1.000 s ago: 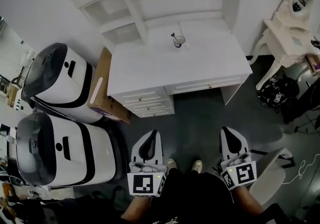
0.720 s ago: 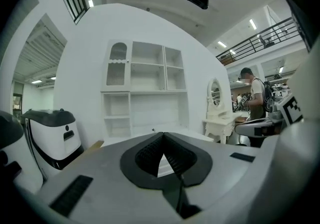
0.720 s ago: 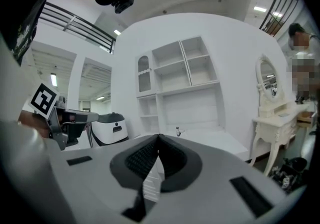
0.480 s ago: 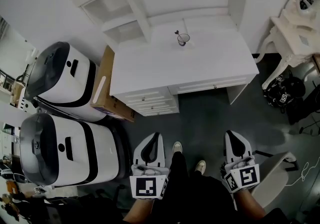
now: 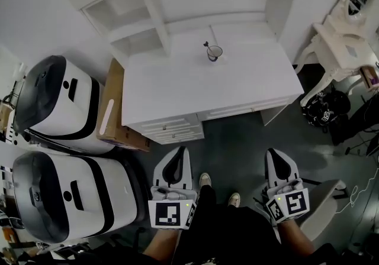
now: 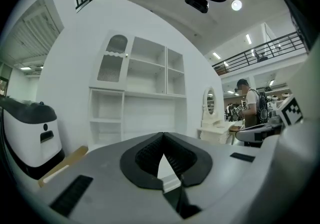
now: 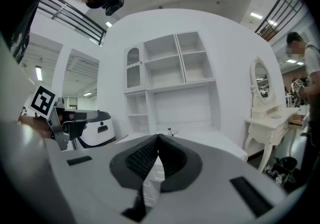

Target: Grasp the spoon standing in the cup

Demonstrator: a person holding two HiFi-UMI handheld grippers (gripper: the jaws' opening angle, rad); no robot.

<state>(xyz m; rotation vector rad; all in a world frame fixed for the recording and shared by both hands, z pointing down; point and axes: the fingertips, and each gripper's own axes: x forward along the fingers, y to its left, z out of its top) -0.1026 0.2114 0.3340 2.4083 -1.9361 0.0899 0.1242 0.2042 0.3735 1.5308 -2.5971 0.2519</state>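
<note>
A small glass cup (image 5: 214,52) stands near the back of the white desk (image 5: 177,89), with a dark-handled spoon (image 5: 207,45) upright in it. The spoon (image 7: 170,131) also shows as a tiny dark shape on the desk in the right gripper view. Both grippers hang low over the dark floor, well short of the desk. My left gripper (image 5: 177,157) is shut and empty, its tips meeting (image 6: 162,134). My right gripper (image 5: 273,158) is shut and empty too, its jaws touching at the tip (image 7: 158,138).
A white shelf unit (image 5: 177,3) rises behind the desk. Two large white-and-black machines (image 5: 65,104) and a cardboard box (image 5: 109,110) stand left of the desk. A white dressing table with a mirror (image 5: 349,33) and a dark bag (image 5: 323,110) are at the right. The person's shoes (image 5: 204,181) show on the floor.
The view has shifted: the desk and cup now appear slightly nearer and more to the left. Both grippers stay shut and low; the person's feet have moved.
</note>
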